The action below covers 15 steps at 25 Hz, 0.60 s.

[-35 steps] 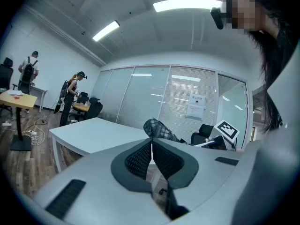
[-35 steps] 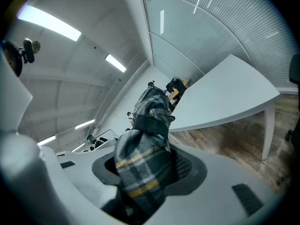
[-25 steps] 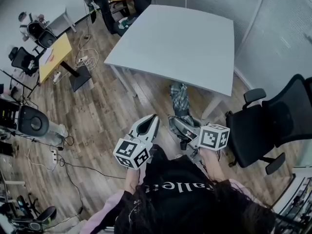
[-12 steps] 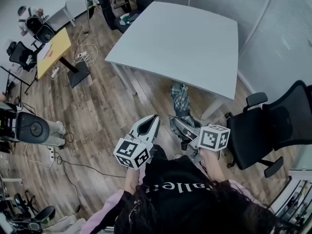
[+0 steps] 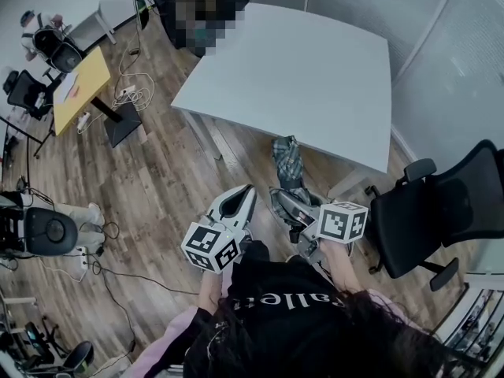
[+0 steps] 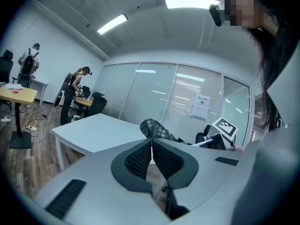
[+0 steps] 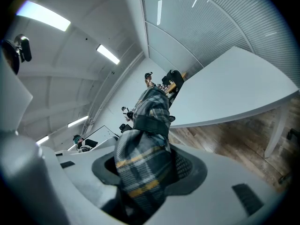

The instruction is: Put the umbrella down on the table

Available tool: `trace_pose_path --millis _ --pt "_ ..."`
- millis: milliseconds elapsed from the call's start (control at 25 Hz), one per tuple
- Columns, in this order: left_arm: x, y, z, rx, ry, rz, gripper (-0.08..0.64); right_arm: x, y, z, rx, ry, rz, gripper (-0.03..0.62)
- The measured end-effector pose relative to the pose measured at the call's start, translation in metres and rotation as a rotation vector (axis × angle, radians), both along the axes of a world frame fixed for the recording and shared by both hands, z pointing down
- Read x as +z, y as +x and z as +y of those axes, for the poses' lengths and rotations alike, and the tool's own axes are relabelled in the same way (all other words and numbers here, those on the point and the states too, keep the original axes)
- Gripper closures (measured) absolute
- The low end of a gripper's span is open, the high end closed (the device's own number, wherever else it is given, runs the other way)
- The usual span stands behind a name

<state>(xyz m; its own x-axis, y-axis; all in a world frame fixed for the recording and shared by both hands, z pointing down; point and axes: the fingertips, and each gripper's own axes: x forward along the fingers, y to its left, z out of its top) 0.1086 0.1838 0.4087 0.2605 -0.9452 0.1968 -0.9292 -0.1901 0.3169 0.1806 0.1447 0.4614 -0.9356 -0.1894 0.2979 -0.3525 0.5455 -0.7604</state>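
Umbrella [image 5: 288,162], folded plaid, is sitting clamped in your right gripper [image 5: 289,205], apparently short of the table [image 5: 315,69]; nothing's set down yet. Your left gripper [image 5: 239,201] is riding empty, jaws pressed together.

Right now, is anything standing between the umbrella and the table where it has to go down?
Nothing visible does. The plaid umbrella, clamped in the right tongs, points at the near edge of the white table, whose top looks bare. Only wood floor shows between them; the black chair stands off to the right.
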Motion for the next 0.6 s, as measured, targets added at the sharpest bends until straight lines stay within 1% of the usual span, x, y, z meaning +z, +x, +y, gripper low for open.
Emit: trace_pose_path --millis 200,440,600 --pt "-0.004 -0.038 -0.008 0.014 0.004 0.005 0.534 -0.003 -0.04 -0.007 0.006 -0.009 0.007 0.376" --pt "-0.008 -0.097 -0.022 0.036 0.009 0.004 0.534 -0.005 -0.101 -0.014 0.005 -0.014 0.019 0.376" --pt "-0.007 -0.11 -0.026 0.058 0.013 -0.009 0.534 -0.002 -0.114 -0.017 0.024 -0.015 0.016 0.376"
